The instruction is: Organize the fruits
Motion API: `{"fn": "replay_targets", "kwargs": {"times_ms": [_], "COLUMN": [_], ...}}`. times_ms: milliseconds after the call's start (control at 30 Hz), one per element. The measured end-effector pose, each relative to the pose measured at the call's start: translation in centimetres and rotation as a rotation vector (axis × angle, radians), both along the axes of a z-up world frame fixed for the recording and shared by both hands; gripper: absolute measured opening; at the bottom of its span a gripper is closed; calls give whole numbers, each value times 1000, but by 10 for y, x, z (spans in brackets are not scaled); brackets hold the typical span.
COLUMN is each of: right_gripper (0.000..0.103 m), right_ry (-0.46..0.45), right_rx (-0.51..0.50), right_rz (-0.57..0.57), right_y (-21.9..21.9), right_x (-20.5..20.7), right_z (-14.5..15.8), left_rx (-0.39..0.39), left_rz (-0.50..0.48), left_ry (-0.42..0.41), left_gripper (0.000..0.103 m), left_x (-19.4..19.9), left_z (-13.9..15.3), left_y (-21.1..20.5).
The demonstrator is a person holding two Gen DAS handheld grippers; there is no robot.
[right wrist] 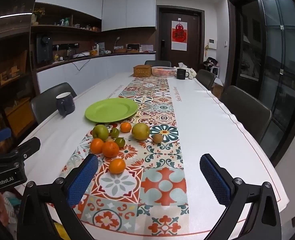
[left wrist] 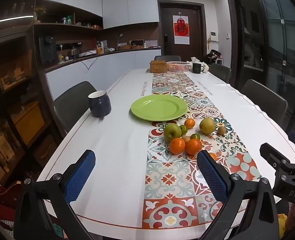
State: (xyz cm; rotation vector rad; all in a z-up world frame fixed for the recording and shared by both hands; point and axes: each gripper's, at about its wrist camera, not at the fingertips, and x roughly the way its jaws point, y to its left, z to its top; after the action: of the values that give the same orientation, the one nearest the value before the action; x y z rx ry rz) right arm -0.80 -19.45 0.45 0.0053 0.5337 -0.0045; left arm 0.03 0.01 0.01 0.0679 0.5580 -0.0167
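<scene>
The left claw [left wrist: 146, 177] and the right claw [right wrist: 149, 178] are both wide open and hold nothing. The fruits sit in a bunch on the patterned runner [right wrist: 163, 184], and the green plate [right wrist: 111, 110] waits past them at 11 o'clock in the right view. One lone orange [right wrist: 117, 166] lies closest, at 12 o'clock. Round fruit rolls, so a bump from a blue finger [right wrist: 83, 178] may send it off the table [right wrist: 217, 140]. Squeezing the pear [right wrist: 140, 131] too hard may bruise it
</scene>
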Motion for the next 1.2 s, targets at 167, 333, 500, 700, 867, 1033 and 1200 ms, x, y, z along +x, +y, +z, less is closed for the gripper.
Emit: {"fn": "replay_targets", "kwargs": {"times_ms": [167,333,500,700,867,1033,1200], "right_gripper": [102,102,102,102,102,102,102], "right_ry": [-6,-10,-10,-11,-11,-13,-13], "right_rx": [-10,-15,-18,-18,-19,-19,-19], "right_rz": [0,0,0,1,1,2,2], "right_y": [-1,0,1,1,1,1,1], "right_x": [-2,-2,-2,-3,-3,-4,-4], "right_z": [1,0,0,0,0,1,1], "left_rx": [0,2,2,-2,-2,-3,-2], "left_rz": [-3,-1,-5,0,0,-1,0], "left_ry": [-2,-18,-18,-21,-23,-25,-26], "left_gripper": [103,103,103,103,103,103,103], "left_x": [4,-1,-2,-2,-7,-8,-9], "left_z": [1,3,6,2,10,11,12], "left_y": [0,2,2,1,5,5,5]}}
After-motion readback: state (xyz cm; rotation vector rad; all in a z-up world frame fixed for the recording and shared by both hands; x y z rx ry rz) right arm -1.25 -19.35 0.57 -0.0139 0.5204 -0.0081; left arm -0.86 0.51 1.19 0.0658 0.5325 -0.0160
